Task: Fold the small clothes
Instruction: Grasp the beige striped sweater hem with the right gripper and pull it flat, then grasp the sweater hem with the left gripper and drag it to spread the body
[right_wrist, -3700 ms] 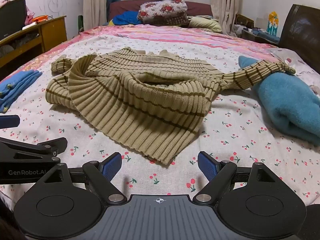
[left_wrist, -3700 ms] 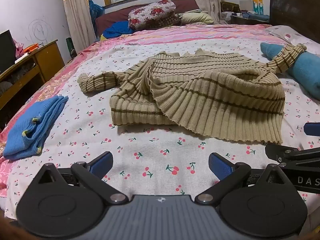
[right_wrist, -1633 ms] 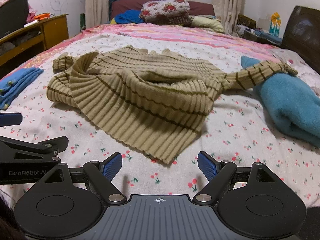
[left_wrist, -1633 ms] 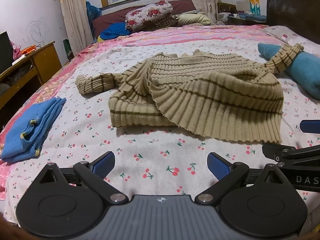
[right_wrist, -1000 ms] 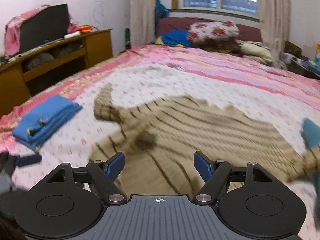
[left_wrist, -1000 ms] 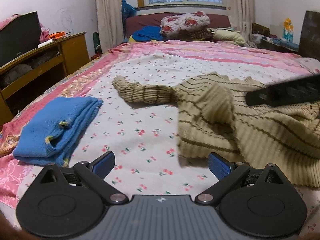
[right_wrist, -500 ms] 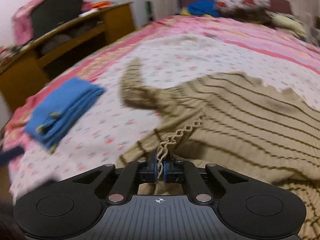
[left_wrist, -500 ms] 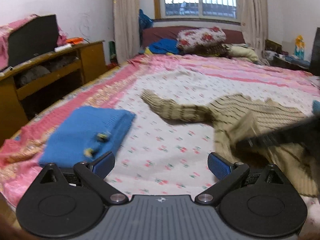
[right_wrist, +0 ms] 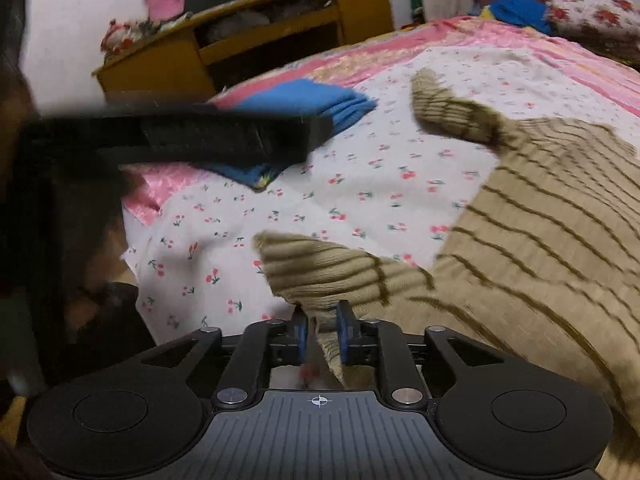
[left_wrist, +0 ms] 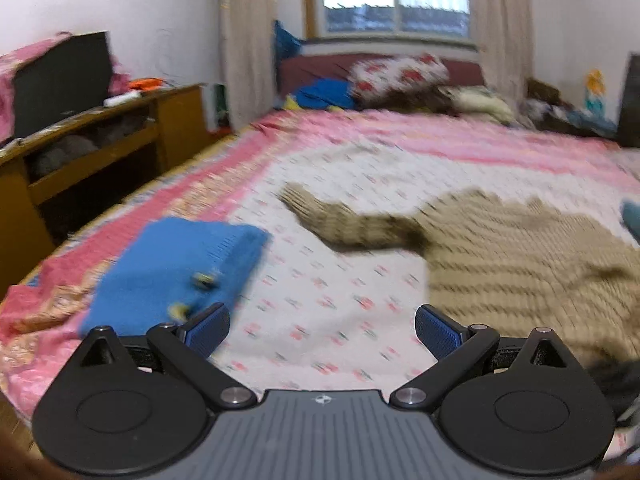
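Note:
A tan ribbed sweater with brown stripes (left_wrist: 532, 252) lies on the cherry-print bed sheet (left_wrist: 332, 300), one sleeve (left_wrist: 344, 220) stretched to the left. My right gripper (right_wrist: 322, 334) is shut on the sweater's hem corner (right_wrist: 320, 268) near the bed's front edge, and the sweater body (right_wrist: 560, 220) spreads to the right. My left gripper (left_wrist: 322, 326) is open and empty above the sheet, between the sweater and a folded blue garment (left_wrist: 176, 272). The left gripper's body (right_wrist: 180, 136) crosses the right wrist view at the left.
The folded blue garment (right_wrist: 304, 108) lies at the bed's left edge. A wooden cabinet (left_wrist: 96, 148) stands left of the bed. Pillows and bedding (left_wrist: 400, 80) lie at the far end under a window. The left wrist view is motion-blurred.
Both grippers swung left toward the sweater's left side. The right gripper closed on the hem corner and has drawn it toward the front left. The left gripper stays open.

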The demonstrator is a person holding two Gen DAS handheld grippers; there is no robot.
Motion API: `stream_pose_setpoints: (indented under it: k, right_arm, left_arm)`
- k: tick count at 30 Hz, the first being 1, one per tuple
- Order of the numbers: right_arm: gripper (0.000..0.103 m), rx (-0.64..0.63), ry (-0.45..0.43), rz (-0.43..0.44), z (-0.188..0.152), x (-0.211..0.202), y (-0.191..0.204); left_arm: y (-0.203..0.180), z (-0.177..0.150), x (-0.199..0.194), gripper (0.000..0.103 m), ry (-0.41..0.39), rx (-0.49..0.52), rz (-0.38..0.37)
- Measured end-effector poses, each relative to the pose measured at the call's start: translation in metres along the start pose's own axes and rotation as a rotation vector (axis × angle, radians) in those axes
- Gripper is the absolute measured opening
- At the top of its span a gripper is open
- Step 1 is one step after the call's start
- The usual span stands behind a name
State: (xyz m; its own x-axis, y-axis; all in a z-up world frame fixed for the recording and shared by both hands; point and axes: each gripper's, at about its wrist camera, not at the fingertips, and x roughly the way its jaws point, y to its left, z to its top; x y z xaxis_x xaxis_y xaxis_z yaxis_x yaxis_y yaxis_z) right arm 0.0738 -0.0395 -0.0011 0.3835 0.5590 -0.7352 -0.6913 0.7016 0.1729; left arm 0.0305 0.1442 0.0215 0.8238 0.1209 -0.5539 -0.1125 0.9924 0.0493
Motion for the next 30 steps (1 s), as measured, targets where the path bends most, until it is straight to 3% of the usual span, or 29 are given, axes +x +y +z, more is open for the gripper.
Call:
stream_pose_setpoints:
  k: [6, 11, 13, 19, 25, 28, 30]
  right_arm:
    - [0.024, 0.151, -0.053, -0.194, -0.043, -0.074, -0.055]
    - [0.027, 0.382, -0.052, -0.444, -0.083, -0.109, -0.116]
    - [0.027, 0.458, -0.055, -0.498, -0.096, -0.113, -0.134]
    - [0.036, 0.548, -0.047, -0.492, -0.107, -0.098, -0.153]
    - [0.04, 0.55, -0.067, -0.461, -0.105, -0.096, -0.153]
    - [0.03, 0.534, -0.064, -0.457, -0.102, -0.091, -0.151]
    - [0.017, 0.546, -0.072, -0.434, -0.102, -0.094, -0.152]
  left_arm:
    - [-0.044, -0.016, 0.009, 0.103, 0.059, 0.096, -0.086]
    - [-0.06, -0.021, 0.009, 0.103, 0.079, 0.137, -0.099]
    - [-0.064, -0.024, 0.01, 0.103, 0.094, 0.158, -0.088]
    - [-0.06, -0.033, 0.006, 0.103, 0.15, 0.156, -0.076]
    - [-0.063, -0.039, -0.025, 0.103, 0.17, 0.11, -0.15]
    - [-0.068, -0.046, -0.027, 0.103, 0.227, 0.076, -0.177]
    - [-0.071, -0.052, -0.022, 0.103, 0.264, 0.064, -0.167]
